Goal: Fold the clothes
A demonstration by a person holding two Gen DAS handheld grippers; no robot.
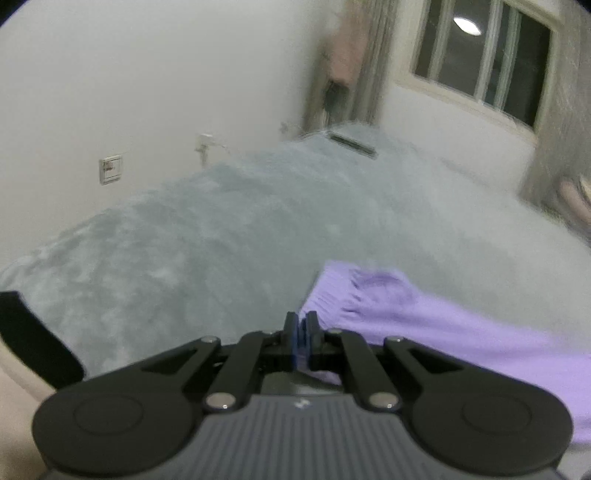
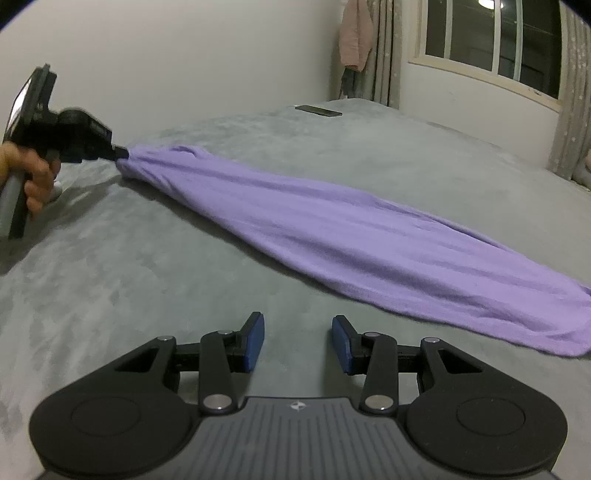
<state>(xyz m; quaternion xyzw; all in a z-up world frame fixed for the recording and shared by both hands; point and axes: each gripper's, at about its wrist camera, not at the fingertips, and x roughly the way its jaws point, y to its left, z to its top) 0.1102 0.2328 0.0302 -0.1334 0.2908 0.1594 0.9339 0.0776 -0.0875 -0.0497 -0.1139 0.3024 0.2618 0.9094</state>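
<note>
Bedroom setup, big grey bed point(image 2: 147, 258) against a white wall, window off to the right; the garment point(image 2: 351, 240), a purple one, lies stretched in a long rumpled strip across the bed, so folding has barely started imo; left gripper point(image 1: 302, 330) has its jaws clamped on one gathered end; right gripper point(image 2: 298, 341) hangs with jaws apart, nothing between them; plenty of bare bed all round, the phone point(image 2: 318, 110) sits well apart near the far edge.

Grey plush bed point(image 2: 147, 258) against a bare white wall point(image 2: 184, 48). Dark barred window point(image 2: 491, 40) reflecting a ceiling lamp point(image 1: 466, 25), flanked by pale curtains point(image 2: 572, 110). Pink garment point(image 2: 355, 35) hanging in the corner. Wall switch point(image 1: 110, 170) at left.
</note>
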